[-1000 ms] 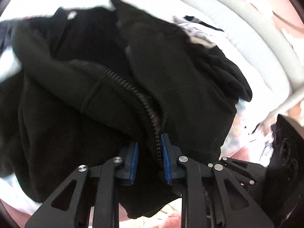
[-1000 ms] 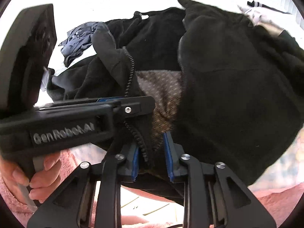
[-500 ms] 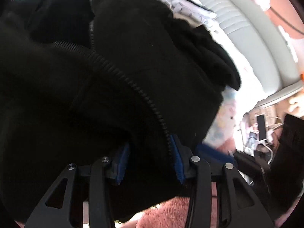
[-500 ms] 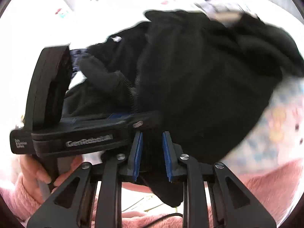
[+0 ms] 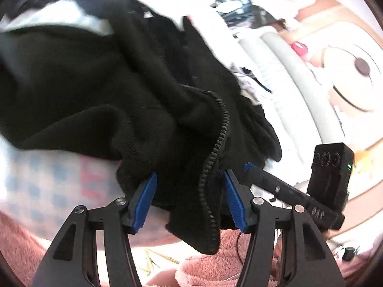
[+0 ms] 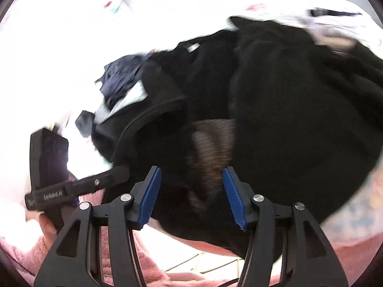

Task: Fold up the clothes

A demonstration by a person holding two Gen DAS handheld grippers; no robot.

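Note:
A black fleece jacket [image 5: 100, 91] with a toothed zipper [image 5: 216, 157] lies crumpled on the bed. Its lower front edge hangs loose between the jaws of my left gripper [image 5: 190, 201], which are opening; the blue pads [image 5: 146, 198] stand apart from the cloth. In the right wrist view the jacket [image 6: 287, 110] shows its brown mesh lining [image 6: 210, 153]. My right gripper [image 6: 191, 196] is opening too, with the fleece lying between its pads unpressed. Each gripper shows in the other's view: the right one [image 5: 330, 179], the left one [image 6: 50, 167].
A pastel checked sheet [image 5: 47, 181] covers the bed. A grey padded headboard [image 5: 289, 76] curves along the right. A navy garment [image 6: 119, 81] and a white patterned one [image 5: 246, 83] lie beyond the jacket. A pink fluffy sleeve [image 5: 210, 265] fills the bottom.
Both grippers were shut on the jacket's zipper edge and now stand wide. The left gripper has swung sideways and rolled, moving away from the right one. The jacket has sagged onto the sheet.

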